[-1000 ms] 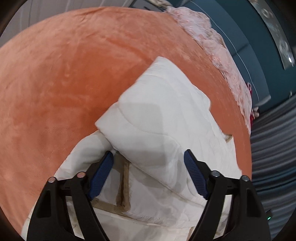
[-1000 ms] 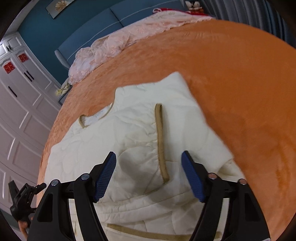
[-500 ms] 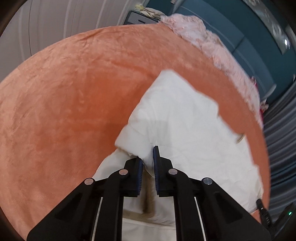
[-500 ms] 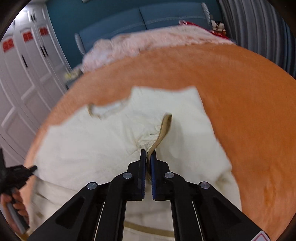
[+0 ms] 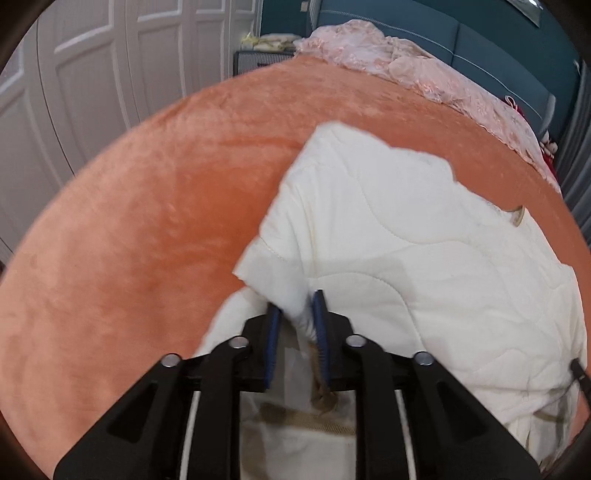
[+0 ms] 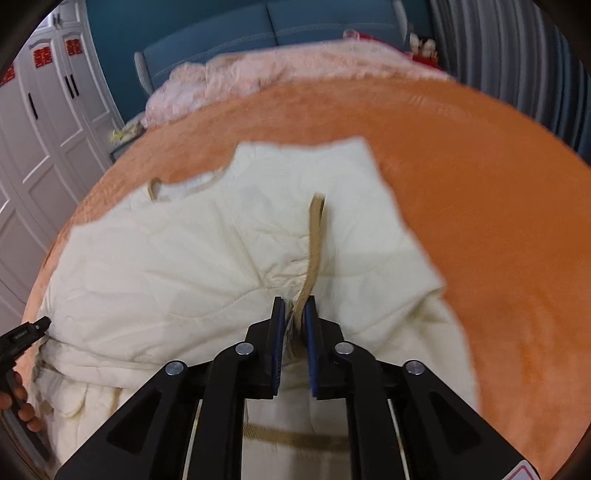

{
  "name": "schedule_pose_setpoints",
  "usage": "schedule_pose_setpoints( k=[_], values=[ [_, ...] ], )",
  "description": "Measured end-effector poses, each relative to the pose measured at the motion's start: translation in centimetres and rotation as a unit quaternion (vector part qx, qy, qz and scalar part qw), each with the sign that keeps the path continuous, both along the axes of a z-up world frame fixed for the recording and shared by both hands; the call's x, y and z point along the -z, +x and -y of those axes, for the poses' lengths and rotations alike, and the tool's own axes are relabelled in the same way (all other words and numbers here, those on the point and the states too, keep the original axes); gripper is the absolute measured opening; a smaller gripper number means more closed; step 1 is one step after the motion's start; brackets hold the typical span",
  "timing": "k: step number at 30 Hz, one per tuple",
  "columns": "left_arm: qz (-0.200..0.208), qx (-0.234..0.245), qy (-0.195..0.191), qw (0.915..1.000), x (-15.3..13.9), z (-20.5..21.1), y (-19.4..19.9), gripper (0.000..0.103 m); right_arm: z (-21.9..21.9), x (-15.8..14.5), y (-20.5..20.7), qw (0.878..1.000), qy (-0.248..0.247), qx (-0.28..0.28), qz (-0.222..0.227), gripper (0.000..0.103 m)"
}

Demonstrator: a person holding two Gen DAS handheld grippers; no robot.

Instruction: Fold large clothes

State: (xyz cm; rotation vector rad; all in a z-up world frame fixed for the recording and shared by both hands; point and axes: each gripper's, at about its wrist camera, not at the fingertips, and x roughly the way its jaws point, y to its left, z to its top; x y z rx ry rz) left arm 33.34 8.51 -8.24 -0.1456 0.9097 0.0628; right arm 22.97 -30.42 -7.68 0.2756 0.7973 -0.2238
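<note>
A cream quilted garment [image 5: 406,240] with tan trim lies partly folded on the orange bedspread [image 5: 129,240]. My left gripper [image 5: 297,314] has a bunched white fold edge pinched between its blue pads, and its jaws are opening slightly. In the right wrist view the same garment [image 6: 184,258] spreads to the left. My right gripper [image 6: 295,314] pinches the cloth at a tan trim strip [image 6: 316,236], and its jaws are also opening slightly. The left hand-held gripper [image 6: 22,336] shows at the left edge.
A pink lace cover [image 5: 406,66] lies at the head of the bed below a blue headboard [image 6: 258,22]. White wardrobe doors [image 5: 92,74] stand on the left, grey curtains [image 6: 517,55] on the right. Orange bedspread [image 6: 480,184] stretches right of the garment.
Both grippers went from wide open over the garment to closed on its cloth, then eased a little wider. Both views have rolled and shifted, and the pinched folds are drawn up.
</note>
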Motion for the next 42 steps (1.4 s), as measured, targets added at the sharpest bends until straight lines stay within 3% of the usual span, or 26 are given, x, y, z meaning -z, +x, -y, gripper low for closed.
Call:
schedule_pose_setpoints(
  k=[4, 8, 11, 14, 20, 24, 33, 42],
  values=[
    [0.054, 0.002, 0.043, 0.9976, -4.2, -0.1, -1.1, 0.040, -0.8, -3.9, -0.5, 0.998, -0.048, 0.003, 0.046, 0.019],
    [0.072, 0.023, 0.023, 0.9969, -6.5, 1.5, 1.8, 0.046, -2.0, -5.1, 3.6, 0.998, -0.035, -0.030, 0.049, 0.019],
    [0.045, 0.037, 0.019, 0.9981, -5.0, 3.3, 5.3, 0.046, -2.8, -3.6, 7.3, 0.999, -0.007, -0.046, 0.026, 0.019],
    [0.020, 0.037, 0.011, 0.9990, -2.7, 4.2, 7.5, 0.046, -3.6, -1.7, 9.1, 0.999, -0.009, -0.049, 0.003, 0.019],
    [0.009, 0.038, 0.031, 0.9988, 2.1, 4.7, 7.5, 0.047, -3.2, 2.5, 9.4, 0.999, 0.001, -0.048, -0.023, 0.014],
    [0.028, 0.039, 0.039, 0.9981, 2.7, 5.0, 6.8, 0.047, -3.2, 3.3, 9.1, 0.999, 0.004, -0.048, -0.015, 0.014],
    [0.054, 0.035, 0.063, 0.9959, 3.5, 5.7, 6.0, 0.047, -4.4, 4.0, 9.1, 0.998, -0.040, -0.041, -0.007, 0.014],
    [0.051, 0.037, 0.062, 0.9961, 3.2, 5.8, 6.1, 0.048, -3.9, 3.7, 9.0, 0.999, -0.027, -0.041, -0.004, 0.015]
  ],
)
